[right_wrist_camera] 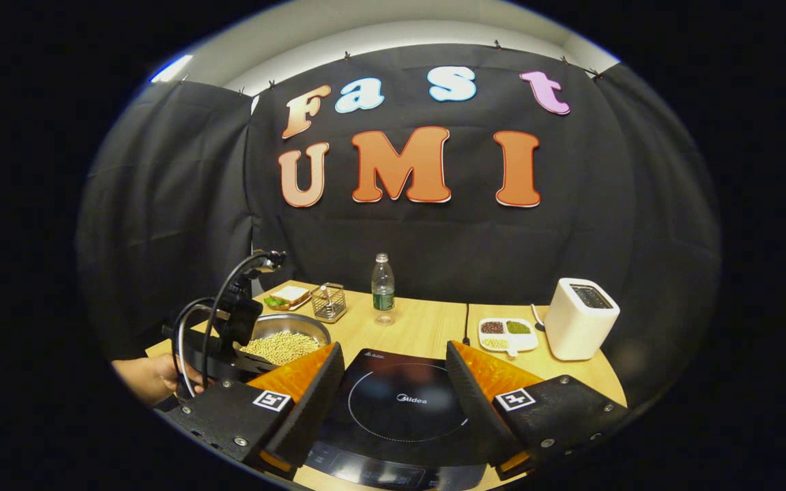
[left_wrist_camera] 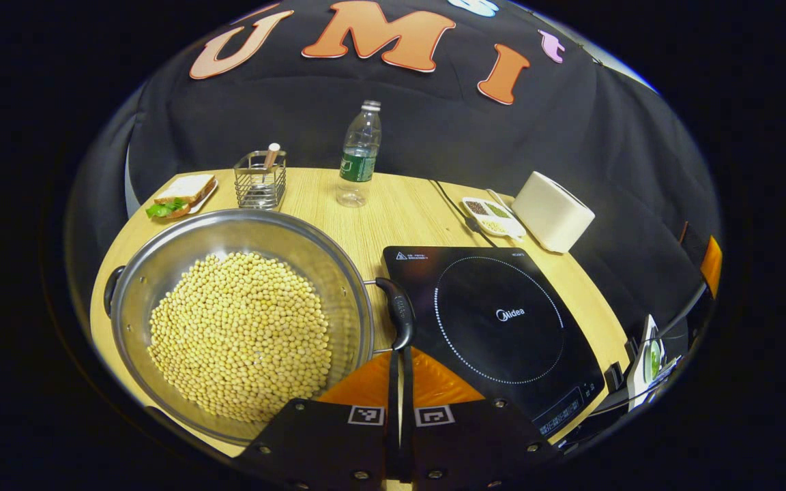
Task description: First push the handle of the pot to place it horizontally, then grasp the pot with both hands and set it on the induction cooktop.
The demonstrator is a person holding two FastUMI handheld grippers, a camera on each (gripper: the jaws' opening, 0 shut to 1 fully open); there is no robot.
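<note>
A steel pot (left_wrist_camera: 363,300) full of soybeans (left_wrist_camera: 243,334) sits on the wooden table, left of the black induction cooktop (left_wrist_camera: 495,320). Its black side handle (left_wrist_camera: 398,310) faces the cooktop; a second handle (left_wrist_camera: 112,286) shows on the far rim. My left gripper (left_wrist_camera: 400,354) is shut with nothing in it, its tips right at the near end of that side handle. In the right gripper view, my right gripper (right_wrist_camera: 393,361) stands open over the cooktop (right_wrist_camera: 400,402), well right of the pot (right_wrist_camera: 297,324). The left gripper (right_wrist_camera: 229,327) and the hand (right_wrist_camera: 151,378) holding it appear beside the pot.
Along the back of the table stand a water bottle (left_wrist_camera: 360,153), a wire basket (left_wrist_camera: 260,179), a plate with a sandwich (left_wrist_camera: 181,194), a divided dish of grains (left_wrist_camera: 492,215) and a white toaster (left_wrist_camera: 553,211). A black cable (left_wrist_camera: 451,201) runs behind the cooktop.
</note>
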